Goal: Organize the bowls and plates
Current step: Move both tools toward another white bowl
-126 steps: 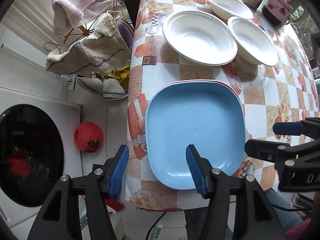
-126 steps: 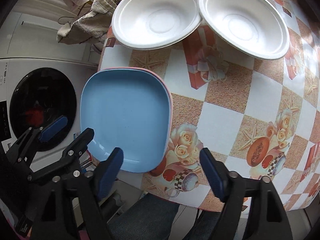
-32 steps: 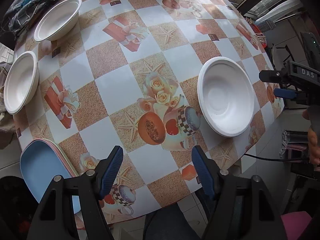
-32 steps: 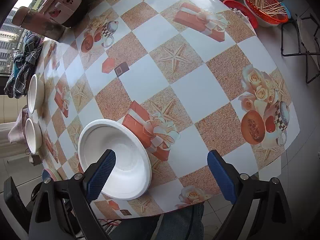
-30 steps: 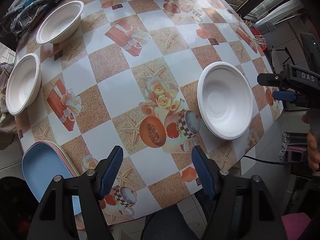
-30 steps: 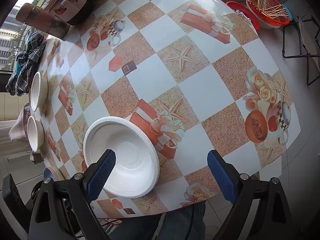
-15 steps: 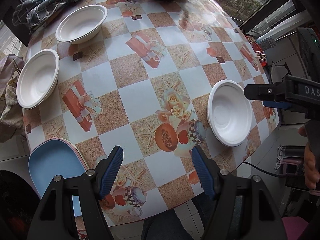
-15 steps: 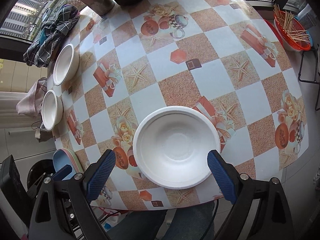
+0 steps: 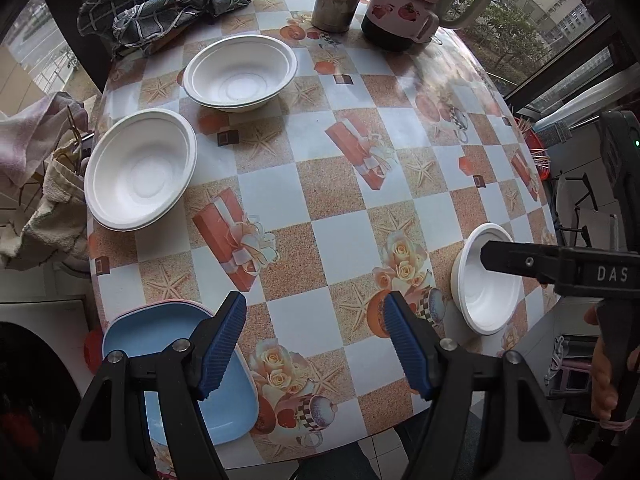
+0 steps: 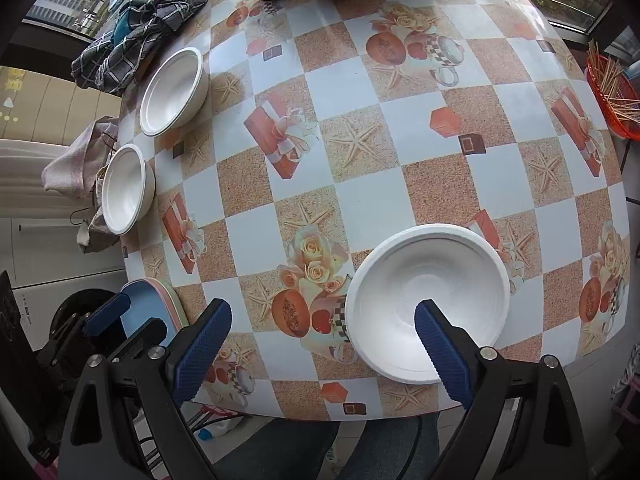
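Right claw (image 10: 322, 346): jaws stood wide apart, empty, above the near bowl (image 10: 428, 304).
Left claw (image 9: 314, 340): apart, empty.
Bowl: near tabletop (image 10: 360, 160) edge.
Advice: straddle the rim, then close gently.

Three white bowls (image 9: 141, 168), blue plate (image 9: 168, 344), possibly stacked.

A: The tablecloth (image 9: 340, 240) looks like glossy vinyl, with glare at twelve o'clock. The white bowls (image 9: 140, 168)?

B: Matt, like moulded paper pulp. The blue plate (image 9: 168, 344) is smooth plastic with a soft sheen.

A: And the gripper pads (image 9: 222, 344)?

B: Ribbed blue rubber; the checked cloth (image 9: 168, 4) is woven.
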### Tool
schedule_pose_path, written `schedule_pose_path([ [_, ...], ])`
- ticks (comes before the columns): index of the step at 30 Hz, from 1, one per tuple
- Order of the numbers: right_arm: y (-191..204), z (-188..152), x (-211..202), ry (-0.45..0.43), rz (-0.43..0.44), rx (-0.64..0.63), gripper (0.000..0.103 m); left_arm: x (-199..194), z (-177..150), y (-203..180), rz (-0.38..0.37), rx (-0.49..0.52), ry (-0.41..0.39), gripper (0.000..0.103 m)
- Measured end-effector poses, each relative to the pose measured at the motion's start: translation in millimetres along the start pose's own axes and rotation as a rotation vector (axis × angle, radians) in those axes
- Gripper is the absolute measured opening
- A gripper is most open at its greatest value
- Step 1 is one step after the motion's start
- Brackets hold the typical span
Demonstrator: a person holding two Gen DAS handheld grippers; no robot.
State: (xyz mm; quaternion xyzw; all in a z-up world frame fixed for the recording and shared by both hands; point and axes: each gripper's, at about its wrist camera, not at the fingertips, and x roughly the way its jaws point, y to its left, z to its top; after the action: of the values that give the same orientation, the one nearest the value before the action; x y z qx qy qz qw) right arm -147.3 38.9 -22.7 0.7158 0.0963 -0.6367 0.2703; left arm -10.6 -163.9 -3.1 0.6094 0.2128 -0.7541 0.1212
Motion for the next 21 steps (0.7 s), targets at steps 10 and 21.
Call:
schedule_pose_path([
  [10, 59.8, 26.2, 19.9, 0.035, 0.009, -0.101, 0.094, -7.9, 31.9, 67.4, 0.088, -0.119, -0.053, 0.075],
  [21, 95.5, 56.1, 53.4, 0.086, 0.012, -0.116, 0.094, 6.6, 51.6, 121.1, 0.172, -0.198, -0.036, 0.075],
])
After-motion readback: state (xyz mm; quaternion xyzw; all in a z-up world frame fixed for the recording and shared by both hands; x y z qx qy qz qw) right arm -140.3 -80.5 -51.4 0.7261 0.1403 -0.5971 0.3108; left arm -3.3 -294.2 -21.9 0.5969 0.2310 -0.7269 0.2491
